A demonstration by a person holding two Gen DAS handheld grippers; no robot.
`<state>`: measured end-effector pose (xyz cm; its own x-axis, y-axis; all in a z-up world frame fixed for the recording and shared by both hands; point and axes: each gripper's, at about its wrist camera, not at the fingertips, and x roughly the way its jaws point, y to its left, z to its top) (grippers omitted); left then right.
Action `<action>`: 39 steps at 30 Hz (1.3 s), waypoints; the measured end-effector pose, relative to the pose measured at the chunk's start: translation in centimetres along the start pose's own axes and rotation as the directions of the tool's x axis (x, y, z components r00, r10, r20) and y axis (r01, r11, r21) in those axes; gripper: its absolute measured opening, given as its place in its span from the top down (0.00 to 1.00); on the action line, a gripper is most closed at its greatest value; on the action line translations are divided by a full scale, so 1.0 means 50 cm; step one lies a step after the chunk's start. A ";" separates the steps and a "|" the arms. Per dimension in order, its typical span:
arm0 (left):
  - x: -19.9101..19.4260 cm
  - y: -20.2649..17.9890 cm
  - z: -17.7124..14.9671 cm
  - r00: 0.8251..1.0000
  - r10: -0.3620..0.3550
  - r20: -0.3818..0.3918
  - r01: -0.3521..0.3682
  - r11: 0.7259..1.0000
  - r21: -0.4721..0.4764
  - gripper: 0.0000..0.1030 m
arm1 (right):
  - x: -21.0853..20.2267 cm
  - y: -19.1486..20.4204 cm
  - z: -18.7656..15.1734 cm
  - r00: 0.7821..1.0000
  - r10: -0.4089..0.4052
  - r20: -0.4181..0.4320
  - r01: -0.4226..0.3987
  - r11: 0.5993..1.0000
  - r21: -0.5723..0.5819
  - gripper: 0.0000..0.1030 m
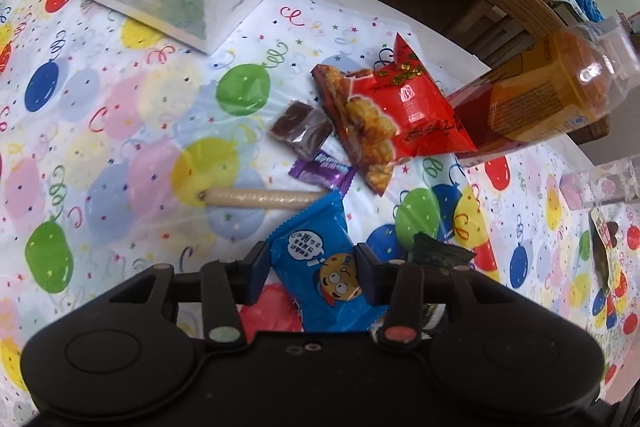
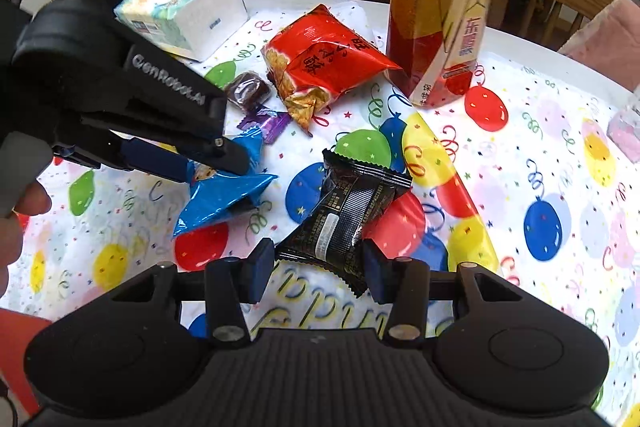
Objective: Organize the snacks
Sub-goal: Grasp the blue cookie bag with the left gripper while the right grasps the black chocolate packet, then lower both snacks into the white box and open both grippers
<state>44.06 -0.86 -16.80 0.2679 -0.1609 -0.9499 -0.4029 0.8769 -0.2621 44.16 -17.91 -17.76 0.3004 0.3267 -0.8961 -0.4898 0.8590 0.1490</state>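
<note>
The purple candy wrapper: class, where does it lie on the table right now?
In the left wrist view the purple candy wrapper lies mid-table, just below the brown wrapped sweet, left of the red snack bag and above the blue packet.

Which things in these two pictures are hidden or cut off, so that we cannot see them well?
- Blue snack packet, left wrist view: its lower end lies behind the left gripper body.
- Black snack packet, left wrist view: mostly hidden by a gripper finger; the right wrist view shows it whole.
- Tea bottle, right wrist view: its cap is cut off by the top edge.
- Clear box, left wrist view: cut off by the right edge, contents unclear.
</note>
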 end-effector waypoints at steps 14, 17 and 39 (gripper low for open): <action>-0.133 0.040 -0.067 0.998 -0.057 0.037 0.054 0.996 0.069 0.58 | -0.152 0.042 -0.063 0.999 0.021 0.034 -0.022 0.999 0.040 0.55; -0.170 0.047 -0.088 0.997 -0.069 0.044 0.064 0.993 0.103 0.58 | -0.191 0.060 -0.083 0.999 0.018 0.042 -0.020 0.999 0.044 0.55; -0.368 0.112 -0.309 0.989 -0.122 0.083 0.081 0.918 0.388 0.58 | -0.391 0.233 -0.271 0.996 -0.012 0.091 0.007 0.998 0.057 0.55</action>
<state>23.36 0.02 -3.41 0.3867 -0.2289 -0.8933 -0.0085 0.9678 -0.2517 21.50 -19.61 -4.17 0.3791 0.3508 -0.8563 -0.4401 0.8823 0.1666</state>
